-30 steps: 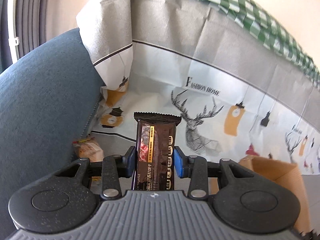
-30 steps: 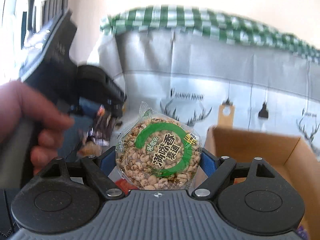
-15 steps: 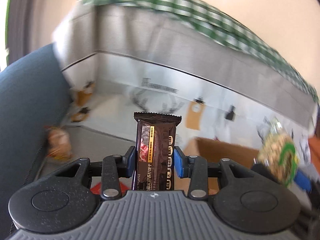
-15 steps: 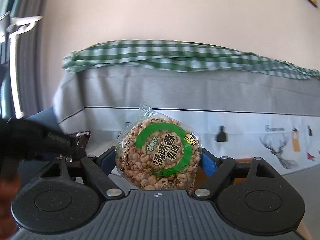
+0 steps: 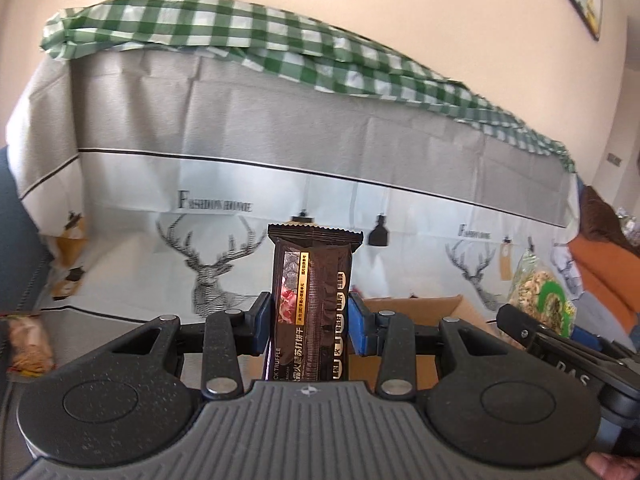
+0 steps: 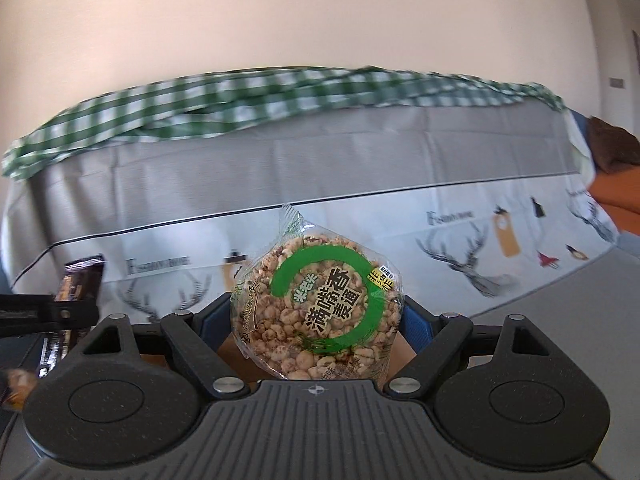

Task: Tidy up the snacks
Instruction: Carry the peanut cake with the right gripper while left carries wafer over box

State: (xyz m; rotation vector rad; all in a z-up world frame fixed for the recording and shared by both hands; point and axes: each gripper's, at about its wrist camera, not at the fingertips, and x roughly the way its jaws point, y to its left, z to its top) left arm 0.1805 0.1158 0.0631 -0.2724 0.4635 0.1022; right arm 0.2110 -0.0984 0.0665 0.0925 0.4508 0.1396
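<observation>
Moved since earlier: I had swung both grippers sideways off the dark blue cushion side, so the deer-print sheet filled the view ahead of each and my left gripper saw my right one at its right edge.
Left gripper: I kept it clamped part-way closed, its blue pads pressed on both long sides of the dark brown wrapped chocolate biscuit bar, which stood upright between them with its crimped end up.
Right gripper: I held it spread wide, its blue pads against both edges of the round puffed-grain cake in a clear wrapper with a green ring label, standing on edge between them.
Bar from the right tool: it showed at the far left, in my left gripper.
Cake from the left tool: it showed low at the far right, in my right gripper.
Brown cardboard box: its open top lay just beyond and below my left fingers, partly hidden by them.
Grey and white cloth with deer prints: it draped the furniture straight ahead of both tools.
Green-and-white checked cloth: it lay along the top of that, above the bar.
Small orange-brown snack packet: it lay low at my left tool's left, blurred.
Hand: a little of it showed in the bottom right corner.
</observation>
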